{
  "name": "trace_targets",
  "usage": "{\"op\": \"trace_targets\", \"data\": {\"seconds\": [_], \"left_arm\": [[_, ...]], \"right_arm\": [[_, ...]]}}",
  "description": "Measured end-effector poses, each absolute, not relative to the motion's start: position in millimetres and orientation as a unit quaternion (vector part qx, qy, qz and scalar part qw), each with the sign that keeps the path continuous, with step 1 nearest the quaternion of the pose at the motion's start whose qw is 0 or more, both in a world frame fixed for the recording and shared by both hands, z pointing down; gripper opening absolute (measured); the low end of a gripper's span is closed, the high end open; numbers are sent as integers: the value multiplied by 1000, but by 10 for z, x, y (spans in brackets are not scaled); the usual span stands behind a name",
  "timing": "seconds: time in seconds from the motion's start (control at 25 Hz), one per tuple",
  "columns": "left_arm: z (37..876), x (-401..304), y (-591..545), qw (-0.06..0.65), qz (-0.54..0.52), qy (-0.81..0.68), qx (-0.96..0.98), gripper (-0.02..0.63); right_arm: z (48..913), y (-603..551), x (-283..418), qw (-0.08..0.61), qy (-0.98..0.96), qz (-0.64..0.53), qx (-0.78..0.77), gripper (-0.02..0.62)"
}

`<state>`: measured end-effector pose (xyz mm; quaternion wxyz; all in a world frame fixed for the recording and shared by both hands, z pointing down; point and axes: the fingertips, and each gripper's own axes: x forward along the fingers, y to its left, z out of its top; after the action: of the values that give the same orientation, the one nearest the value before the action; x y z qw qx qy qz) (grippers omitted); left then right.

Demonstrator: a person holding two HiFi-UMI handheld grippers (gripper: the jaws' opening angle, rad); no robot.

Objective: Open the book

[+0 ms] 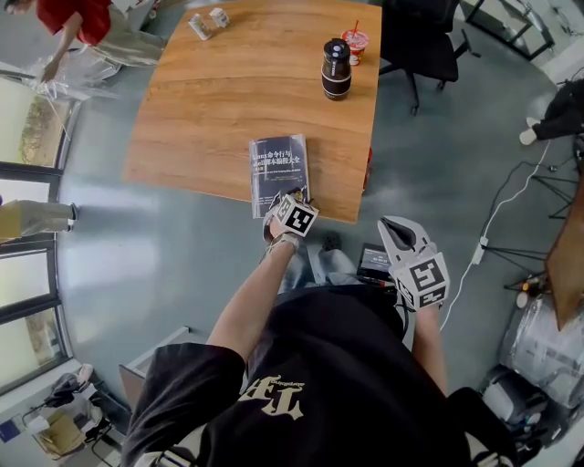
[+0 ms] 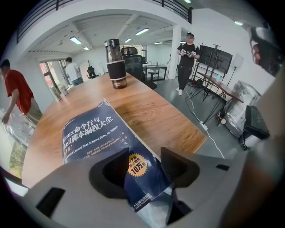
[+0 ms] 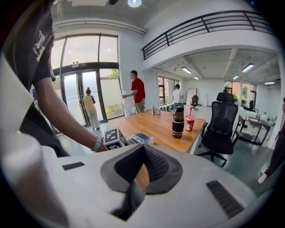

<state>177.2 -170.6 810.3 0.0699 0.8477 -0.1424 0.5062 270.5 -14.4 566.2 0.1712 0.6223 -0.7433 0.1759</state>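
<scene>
1. The book (image 1: 276,164) lies flat and closed, dark blue cover up, on the wooden desk (image 1: 228,100). In the head view it sits at the desk's 6 o'clock edge, with its lower end reaching that edge.

2. Your left gripper (image 1: 281,208) is at the book's 6 o'clock end. In the left gripper view the left gripper (image 2: 144,171) has its jaws apart, and the lower right corner of the book (image 2: 93,129) shows in the gap between them. The cover shows no lift there. Whether either jaw touches the cover cannot be told.

3. Your right gripper (image 1: 399,233) is off the desk, at about 4 o'clock from the book and well apart from it, over the grey floor. In the right gripper view the right gripper (image 3: 143,149) has its jaw tips together with nothing held between them. It faces the desk (image 3: 156,127) from the side, and the book (image 3: 138,139) shows just above the jaws.

4. Other items on the desk:
- A dark bottle (image 1: 336,68) stands upright at about 1 o'clock from the book.
- A red cup (image 1: 355,41) with a straw stands just beyond the bottle, near the desk's far right edge.

5. A black office chair (image 1: 420,36) stands off the desk at 2 o'clock. A person in a red top (image 1: 78,18) is at 10 o'clock, clear of the desk.
</scene>
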Motion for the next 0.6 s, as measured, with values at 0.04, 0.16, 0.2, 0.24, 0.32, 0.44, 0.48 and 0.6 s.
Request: {"op": "trace_targets", "data": {"seconds": [0.04,0.16,0.2,0.24,0.32,0.44,0.48,0.6], "left_arm": [[8094,1765,-1710,74,503,-145,849,226],[8074,1746,-1690,80,497,-153,851,177],[8053,1748,-1664,84,493,-153,852,157],[8028,1750,-1642,88,489,-155,854,135],[7977,1748,-1619,92,479,-159,858,106],[7892,1740,-1594,91,467,-163,864,60],[7864,1736,-1587,88,464,-164,866,37],[7800,1705,-1597,76,459,-169,869,12]], "right_arm": [[5656,-153,2704,172,-745,175,621,-12],[5644,-163,2714,173,-746,173,619,-12],[5642,-163,2719,174,-747,173,618,-12],[5639,-166,2724,174,-748,173,617,-12],[5640,-167,2735,174,-748,173,616,-12],[5656,-161,2733,174,-751,173,614,-12],[5661,-163,2725,173,-752,173,612,-12],[5670,-181,2708,172,-755,171,609,-12]]}}
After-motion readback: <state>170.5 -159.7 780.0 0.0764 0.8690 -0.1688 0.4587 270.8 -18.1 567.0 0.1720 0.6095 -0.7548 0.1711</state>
